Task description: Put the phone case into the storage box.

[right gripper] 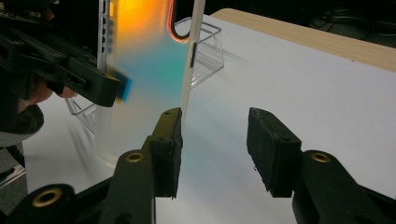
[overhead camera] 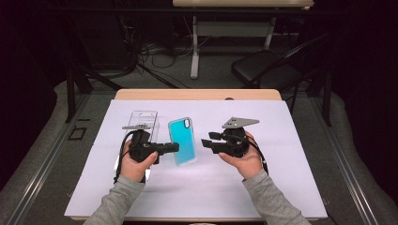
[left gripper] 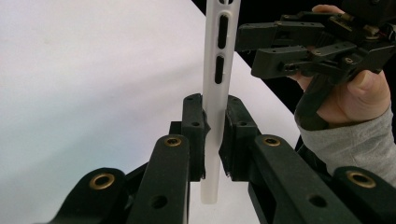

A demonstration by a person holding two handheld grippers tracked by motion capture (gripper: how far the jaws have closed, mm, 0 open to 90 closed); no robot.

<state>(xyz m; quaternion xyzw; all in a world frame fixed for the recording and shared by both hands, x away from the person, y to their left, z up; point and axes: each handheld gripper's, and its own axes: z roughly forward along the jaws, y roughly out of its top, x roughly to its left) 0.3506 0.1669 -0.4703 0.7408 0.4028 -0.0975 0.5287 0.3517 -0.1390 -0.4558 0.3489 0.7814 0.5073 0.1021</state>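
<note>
Jaws of the left gripper (left gripper: pixel 212 140) pinch 1 phone case (overhead camera: pixel 182 140) edge; right gripper (right gripper: pixel 212 149) gapes nearby, so the case could twist loose.

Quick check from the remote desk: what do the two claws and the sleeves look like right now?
Both claws are black, with brass-coloured pivot bushings and blocky dark pads. The right claw carries a grey three-cornered plate on top; a black cable loops from the left claw. The person wears grey long sleeves on both arms.

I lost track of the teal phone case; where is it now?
In the high view the phone case is mid-table, clamped at its left edge by the left gripper, between the clear plastic box and the open right gripper.
</note>
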